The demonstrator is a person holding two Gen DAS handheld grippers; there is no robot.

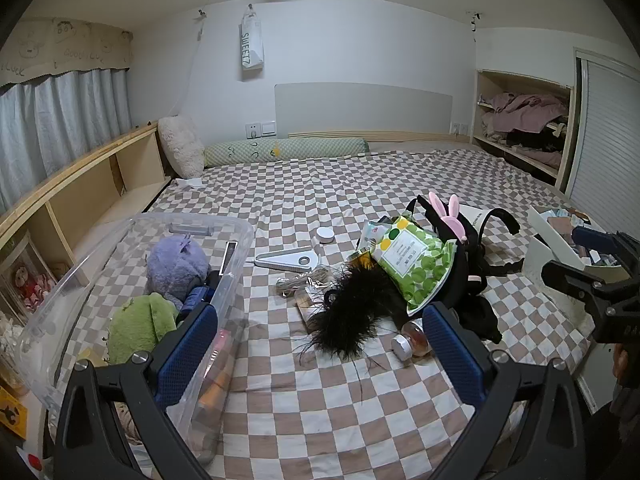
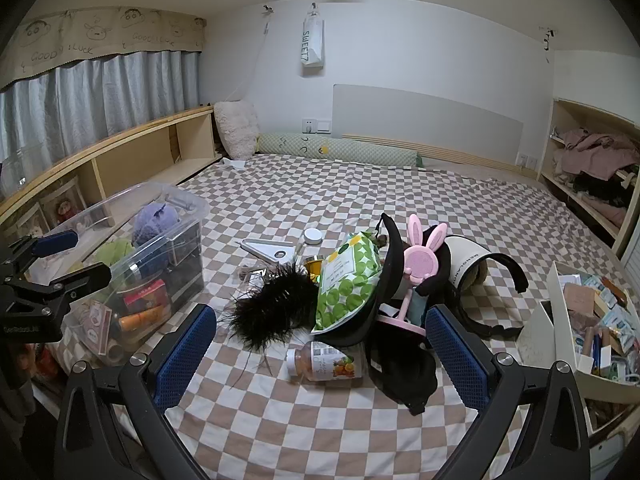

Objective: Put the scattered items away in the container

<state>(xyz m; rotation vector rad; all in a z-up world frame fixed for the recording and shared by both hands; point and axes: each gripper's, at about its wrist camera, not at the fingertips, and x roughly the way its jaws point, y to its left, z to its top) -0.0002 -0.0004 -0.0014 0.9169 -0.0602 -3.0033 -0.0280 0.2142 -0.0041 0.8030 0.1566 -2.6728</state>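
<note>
1. The left gripper [image 1: 320, 344] has its blue-padded fingers [image 1: 188, 350] spread as wide as they go, holding nothing. They hang above the bed, the left finger over the near corner of the container.
2. The right gripper [image 2: 320, 346] is equally wide open and empty. Its textured blue fingers [image 2: 456, 354] frame the pile of clutter from above without touching it.
3. The container [image 1: 224, 280], a clear plastic bin with rounded corners, sits at 9 o'clock on the bed. Inside are a fuzzy purple plush toy [image 1: 176, 264], a green plush [image 1: 140, 324] and small boxes and tubes.
4. The scattered items lie at the centre of the bed, toward 3 o'clock of the bin: a crinkly green-spotted snack bag [image 2: 348, 284], a fluffy black feather piece [image 2: 272, 304], a plastic juice bottle [image 2: 326, 364] lying on its side at 6 o'clock of the bag, a pink rabbit-eared fan [image 2: 416, 256], black fabric [image 2: 404, 372], a white triangular tool [image 1: 288, 260] and a small round white jar [image 1: 325, 235].
5. The surface is a bed sheet [image 2: 320, 420] in tan and white checks, slightly wrinkled.
6. Around the room: a green bolster pillow [image 1: 288, 149] at 12 o'clock, grey curtains [image 2: 100, 96] and a wooden shelf [image 2: 132, 156] at 10 o'clock, and a white box of oddments [image 2: 560, 320] at 3 o'clock.
</note>
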